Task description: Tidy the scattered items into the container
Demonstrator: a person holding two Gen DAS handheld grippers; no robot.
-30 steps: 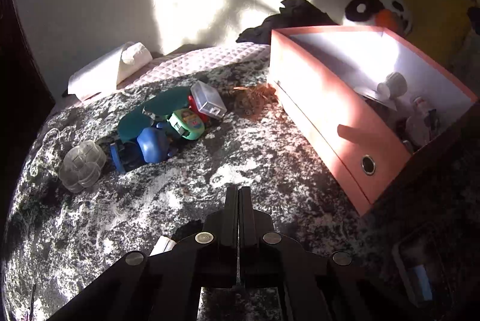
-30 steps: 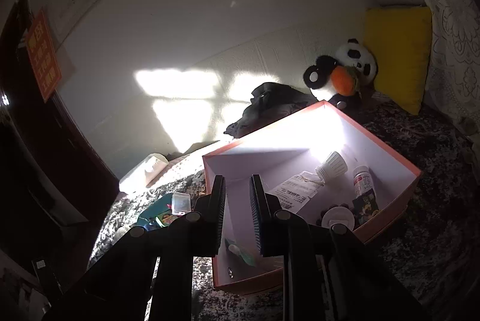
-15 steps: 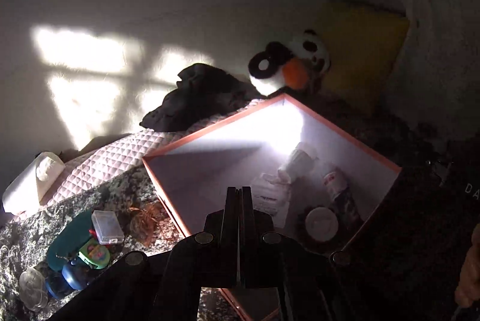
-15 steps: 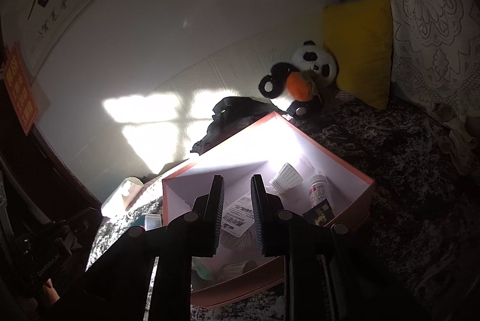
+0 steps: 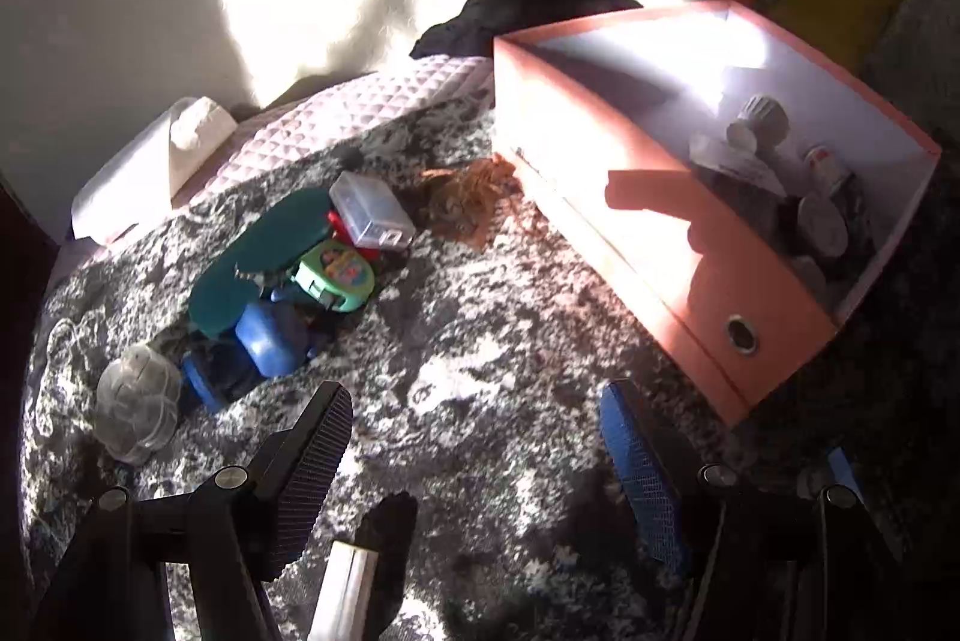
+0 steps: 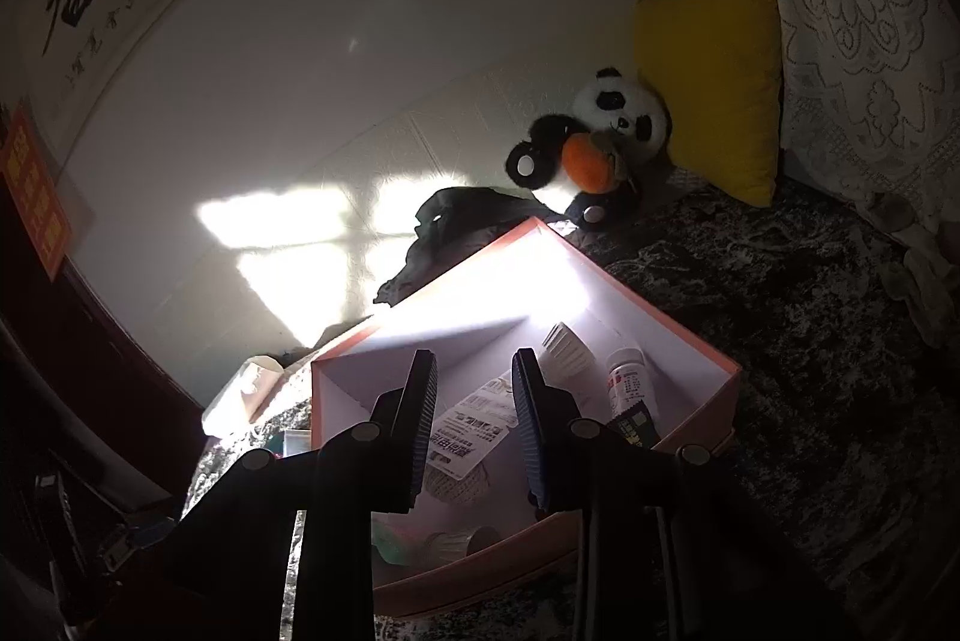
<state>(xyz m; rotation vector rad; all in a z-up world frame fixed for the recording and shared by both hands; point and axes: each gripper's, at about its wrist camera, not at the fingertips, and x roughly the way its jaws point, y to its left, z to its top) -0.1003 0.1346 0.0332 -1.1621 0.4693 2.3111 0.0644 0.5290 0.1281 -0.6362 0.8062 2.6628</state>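
Scattered items (image 5: 288,281) lie clustered at left centre of the left wrist frame on the mottled bedcover (image 5: 480,371), well apart from the pink container (image 5: 672,233) at right. We find the left gripper (image 5: 474,413) wide apart and empty. Right gripper (image 6: 474,377) hovers above the container (image 6: 702,413), fingers parted, holding nothing.

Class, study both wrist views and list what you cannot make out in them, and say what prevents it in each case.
- Left wrist view: items deep in the pink box merge in shadow behind its near wall.
- Left wrist view: the things under the teal case are covered by the pile.
- Right wrist view: the label on the white bottle is too small to read.
- Right wrist view: the right gripper hides part of the leaflet.
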